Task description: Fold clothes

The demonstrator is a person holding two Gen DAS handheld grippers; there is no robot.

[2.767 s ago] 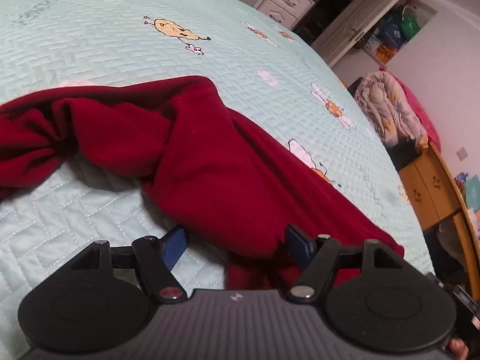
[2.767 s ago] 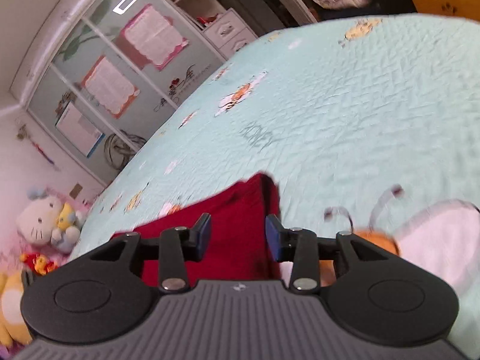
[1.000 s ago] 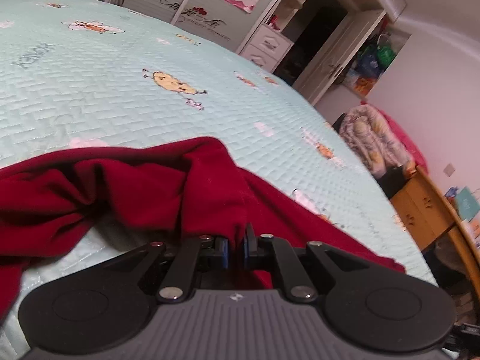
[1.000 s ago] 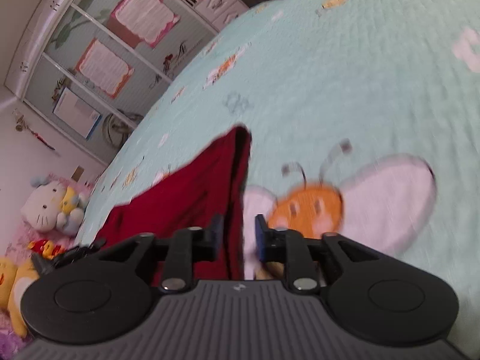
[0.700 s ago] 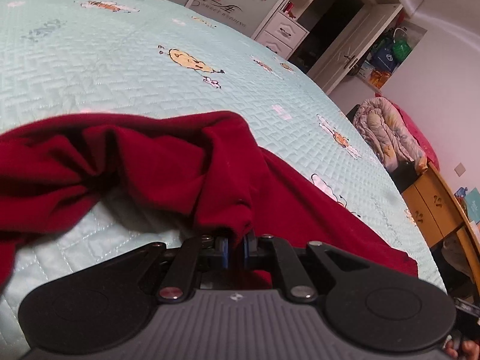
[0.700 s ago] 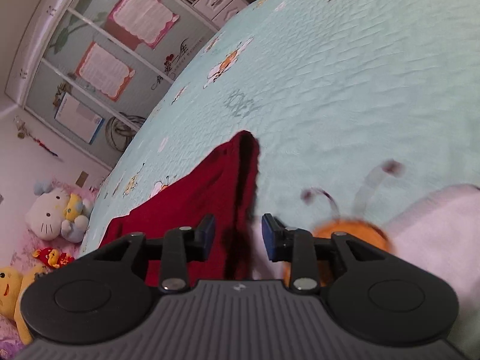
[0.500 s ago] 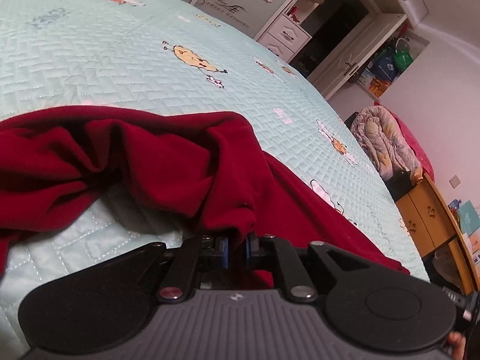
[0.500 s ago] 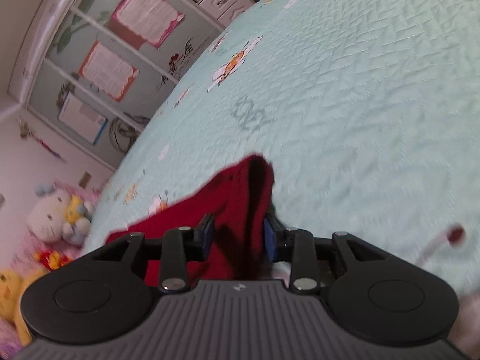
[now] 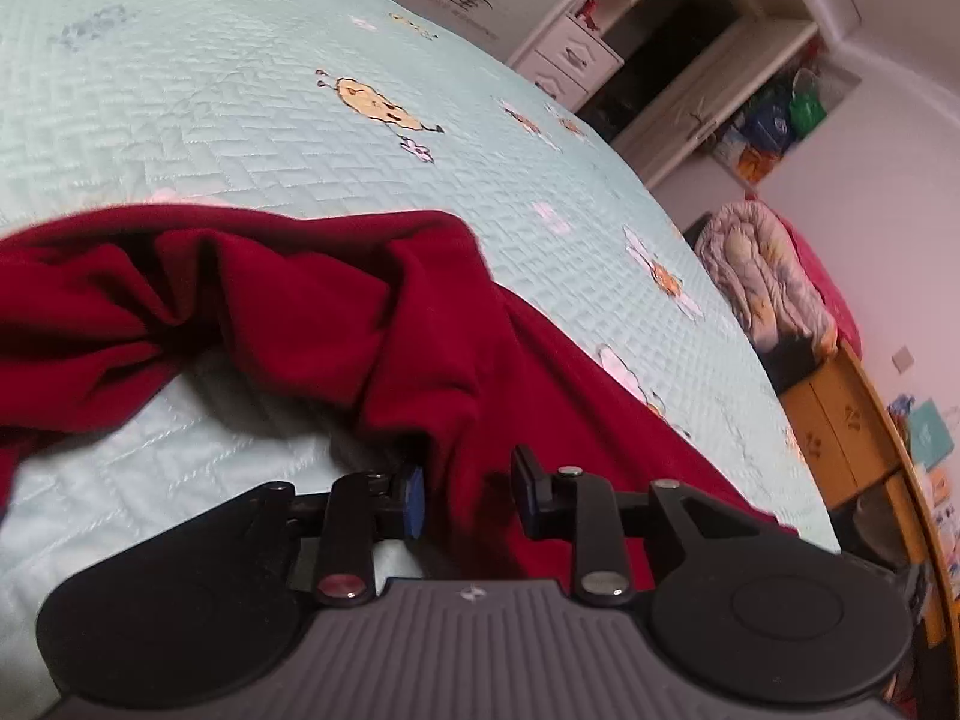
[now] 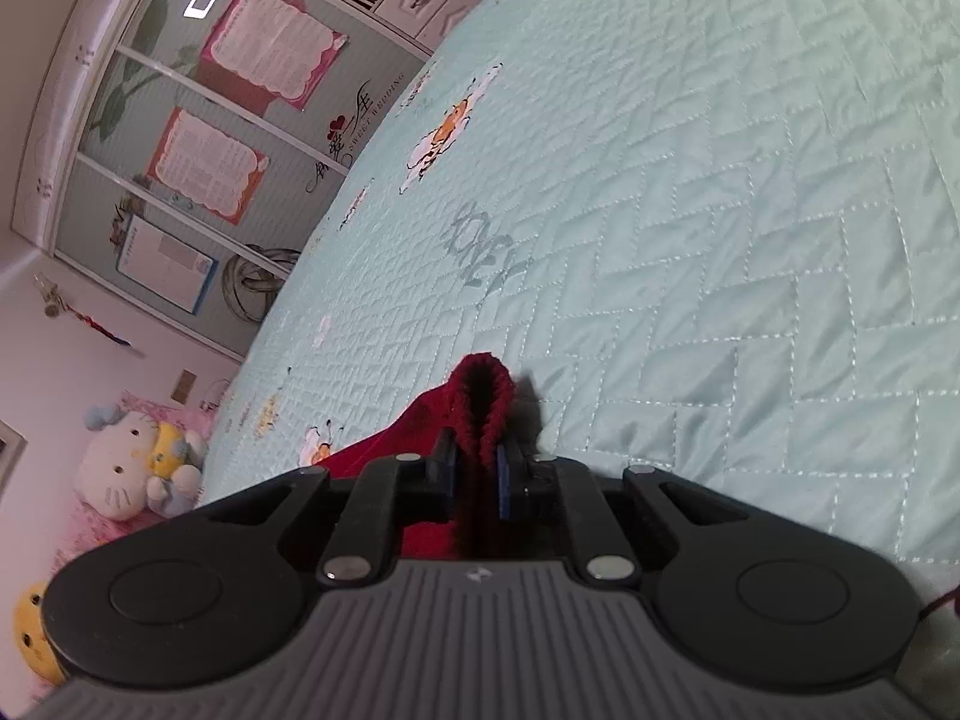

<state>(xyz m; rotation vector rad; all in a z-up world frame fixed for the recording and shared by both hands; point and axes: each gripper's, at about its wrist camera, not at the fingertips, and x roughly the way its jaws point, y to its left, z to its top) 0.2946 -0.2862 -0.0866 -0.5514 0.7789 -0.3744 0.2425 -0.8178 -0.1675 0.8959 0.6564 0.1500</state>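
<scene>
A mint quilted bedspread (image 9: 252, 138) was covered in part by a rumpled dark red garment (image 9: 336, 306). The left gripper (image 9: 468, 495) had just been opened, cloth loose between. A folded edge was pinched by the just-closed right gripper (image 10: 477, 471).

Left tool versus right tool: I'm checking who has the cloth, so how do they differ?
The left tool has just been opening, its jaws apart with the red garment loose between them. The right tool has just been closing and pinches a fold of the garment. Both point down over the bedspread.
</scene>
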